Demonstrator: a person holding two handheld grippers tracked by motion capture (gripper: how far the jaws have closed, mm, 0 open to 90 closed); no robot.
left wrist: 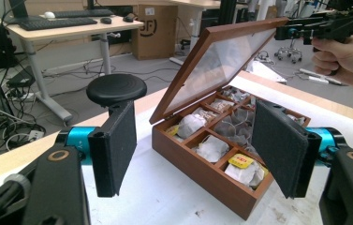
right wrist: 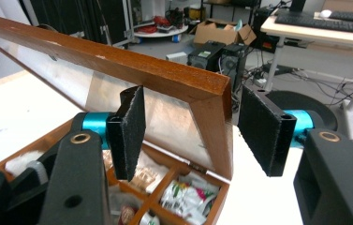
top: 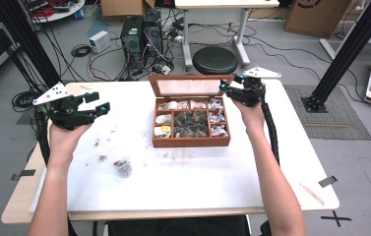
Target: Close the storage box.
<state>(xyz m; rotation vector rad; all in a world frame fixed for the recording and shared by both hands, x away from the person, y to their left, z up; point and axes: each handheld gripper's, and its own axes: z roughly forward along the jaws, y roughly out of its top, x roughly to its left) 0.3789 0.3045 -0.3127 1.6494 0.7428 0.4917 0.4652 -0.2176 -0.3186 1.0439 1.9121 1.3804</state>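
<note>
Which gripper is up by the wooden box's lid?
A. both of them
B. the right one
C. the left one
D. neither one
B: the right gripper has its open jaws on either side of the raised lid's corner, while the left gripper hangs off to the side of the wooden box.

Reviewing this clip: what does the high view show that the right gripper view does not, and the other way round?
High view alone: the small clear plastic cup on the white table, brown crumbs around it, and the left gripper held open, away from the box.

Right gripper view alone: a close look at the right gripper, its black padded jaws open on either side of the lid's corner, not closed on it.

Both: the brown wooden tea box with its glass-paned lid raised, and packets in its compartments.
</note>
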